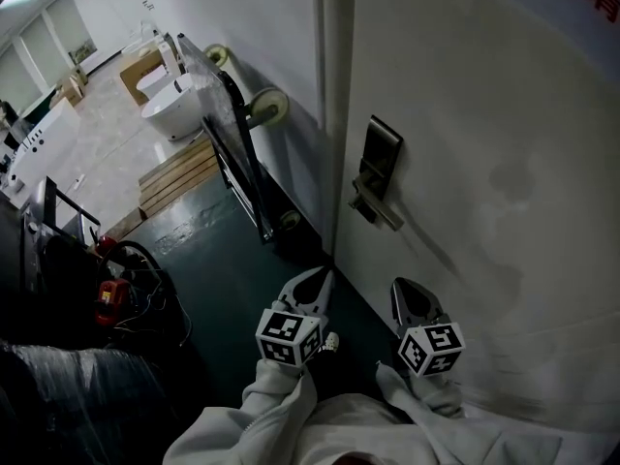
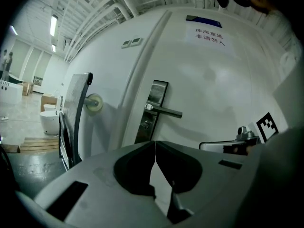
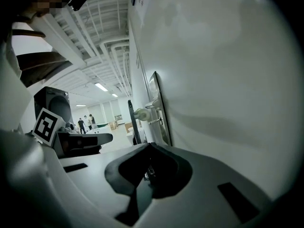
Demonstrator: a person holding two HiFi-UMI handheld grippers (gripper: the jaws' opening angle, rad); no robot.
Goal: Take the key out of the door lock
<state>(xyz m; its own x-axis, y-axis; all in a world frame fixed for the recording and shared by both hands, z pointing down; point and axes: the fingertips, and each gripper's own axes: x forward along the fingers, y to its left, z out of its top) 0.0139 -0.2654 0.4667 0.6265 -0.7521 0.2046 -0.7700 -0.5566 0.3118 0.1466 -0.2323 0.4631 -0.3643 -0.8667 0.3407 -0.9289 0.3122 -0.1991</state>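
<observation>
Head view: left tongs [image 1: 315, 284] and right tongs [image 1: 412, 294] are hanging well below the door lock [image 1: 380, 163]. Left gripper view: its tongs are pressing together, and the key [image 2: 146, 124] is sitting just under the handle [image 2: 164, 110]. Right gripper view: tongs are pressing together too.

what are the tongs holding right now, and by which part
Nothing: the left tongs and the right tongs are both shut and empty.
</observation>
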